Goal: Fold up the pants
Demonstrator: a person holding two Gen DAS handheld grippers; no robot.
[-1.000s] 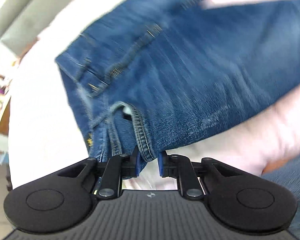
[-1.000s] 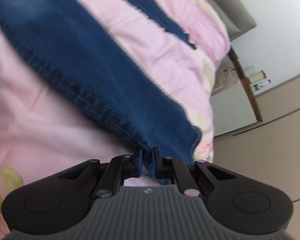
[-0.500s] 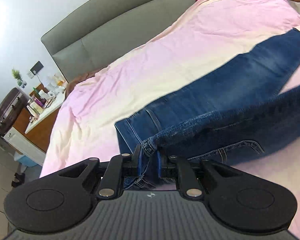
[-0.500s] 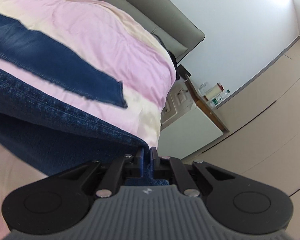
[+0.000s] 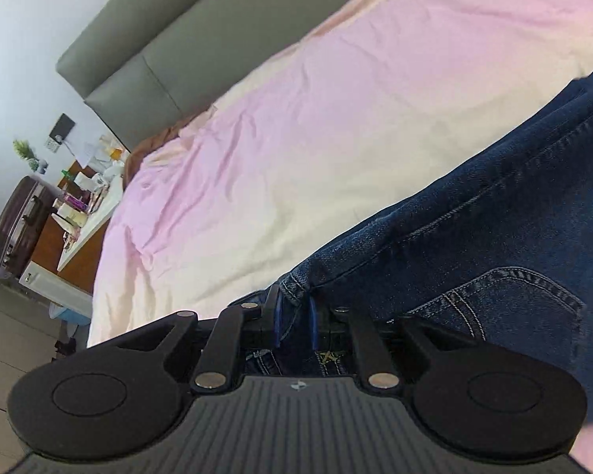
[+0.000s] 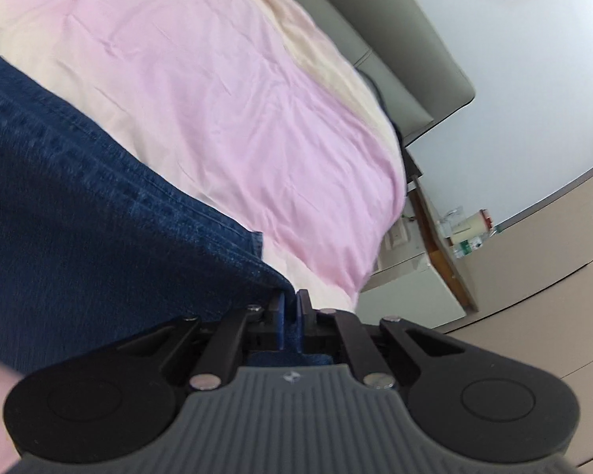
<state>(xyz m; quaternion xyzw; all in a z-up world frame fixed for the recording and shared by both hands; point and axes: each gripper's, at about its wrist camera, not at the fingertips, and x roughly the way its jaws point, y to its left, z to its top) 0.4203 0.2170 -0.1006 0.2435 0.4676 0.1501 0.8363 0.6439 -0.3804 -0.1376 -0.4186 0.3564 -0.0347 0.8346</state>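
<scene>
The pants are dark blue jeans lying on a pink and cream bed cover. My left gripper is shut on the waistband corner of the jeans, with a back pocket just to its right. My right gripper is shut on the hem end of a jeans leg, which stretches away to the left over the bed cover.
A grey padded headboard runs along the far side of the bed. A cluttered nightstand and a dark suitcase stand at the left. Another nightstand with bottles, and beige wardrobe doors, are at the right.
Both grippers have carried their held edges of the jeans across the bed. The far leg that lay apart half a second ago is now covered or out of view.
</scene>
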